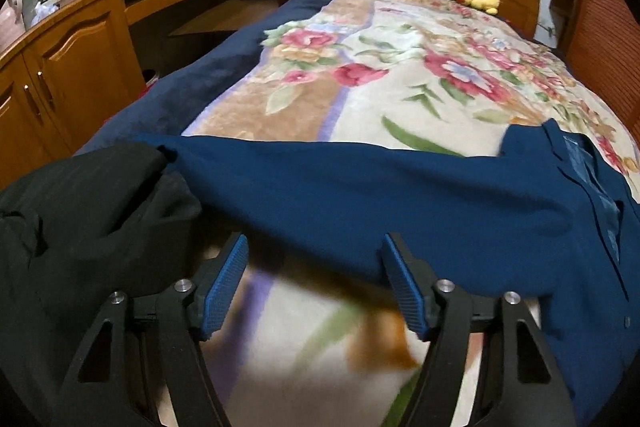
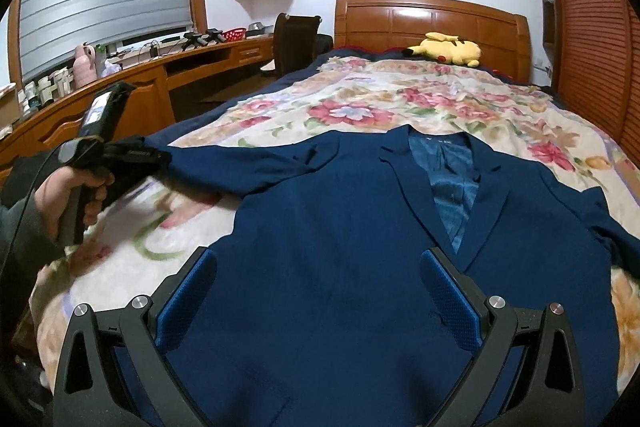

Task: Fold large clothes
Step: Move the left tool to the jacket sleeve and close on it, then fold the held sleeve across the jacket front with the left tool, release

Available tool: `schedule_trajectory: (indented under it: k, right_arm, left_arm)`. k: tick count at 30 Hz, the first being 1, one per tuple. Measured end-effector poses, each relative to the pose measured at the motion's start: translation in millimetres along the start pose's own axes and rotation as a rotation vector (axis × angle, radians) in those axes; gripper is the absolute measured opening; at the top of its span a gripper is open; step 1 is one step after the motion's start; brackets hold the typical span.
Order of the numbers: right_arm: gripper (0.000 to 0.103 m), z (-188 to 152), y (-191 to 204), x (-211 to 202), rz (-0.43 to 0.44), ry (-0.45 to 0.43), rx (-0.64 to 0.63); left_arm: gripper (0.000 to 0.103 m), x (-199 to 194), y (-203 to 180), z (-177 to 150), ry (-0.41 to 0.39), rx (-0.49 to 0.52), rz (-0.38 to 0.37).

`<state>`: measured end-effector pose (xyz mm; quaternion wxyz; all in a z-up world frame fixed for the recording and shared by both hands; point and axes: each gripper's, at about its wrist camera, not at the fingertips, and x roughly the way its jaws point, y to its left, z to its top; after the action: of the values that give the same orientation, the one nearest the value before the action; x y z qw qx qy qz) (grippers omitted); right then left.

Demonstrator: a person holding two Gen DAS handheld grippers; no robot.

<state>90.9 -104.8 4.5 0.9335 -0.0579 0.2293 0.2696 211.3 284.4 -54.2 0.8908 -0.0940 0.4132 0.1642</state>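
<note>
Blue jacket (image 2: pixel 360 227) lies flat on the floral bed (image 2: pixel 400 99), mid frame. Left claw (image 1: pixel 314 279) half open above the sleeve, gripping nothing. Right claw (image 2: pixel 320 291) wide open over the jacket body, empty.

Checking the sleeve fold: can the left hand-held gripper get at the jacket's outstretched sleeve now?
Probably yes: the left hand-held gripper is open right at the sleeve, nothing between; grip unconfirmed.
</note>
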Motion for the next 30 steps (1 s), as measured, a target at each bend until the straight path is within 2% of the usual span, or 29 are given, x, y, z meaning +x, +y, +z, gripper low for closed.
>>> schedule_trajectory:
  k: [1, 3, 4, 6, 8, 13, 21, 27, 30]
  right_arm:
    - [0.101, -1, 0, -2, -0.001, -0.001, -0.001]
    - [0.101, -1, -4, -4, 0.003, -0.004, 0.002]
    - [0.101, -1, -4, -7, 0.003, -0.006, 0.001]
    - [0.101, -3, -6, -11, -0.009, -0.011, -0.006]
    - [0.101, -6, -8, -16, -0.026, -0.015, -0.015]
    - [0.101, -10, -17, -24, -0.067, -0.015, -0.009]
    - [0.101, -15, -28, -41, -0.112, -0.023, 0.004]
    - [0.1, -16, -29, -48, -0.128, -0.032, 0.02]
    - [0.1, -16, -27, -48, -0.126, -0.035, 0.026]
  left_arm:
    - [0.059, 2, 0, 2, 0.003, -0.001, 0.01]
    - [0.038, 8, 1, 7, 0.017, -0.008, -0.011]
    - [0.033, 11, 3, 9, 0.035, -0.024, -0.034]
    - [0.009, 16, 3, 12, 0.053, -0.028, -0.031]
    - [0.004, 15, -3, 14, 0.053, 0.001, -0.012]
    - [0.002, -21, -30, 18, -0.034, 0.067, -0.029]
    - [0.002, -100, -107, 18, -0.151, 0.218, -0.142]
    - [0.002, -152, -164, 0, -0.201, 0.342, -0.238]
    - [0.002, -166, -180, -13, -0.204, 0.376, -0.267]
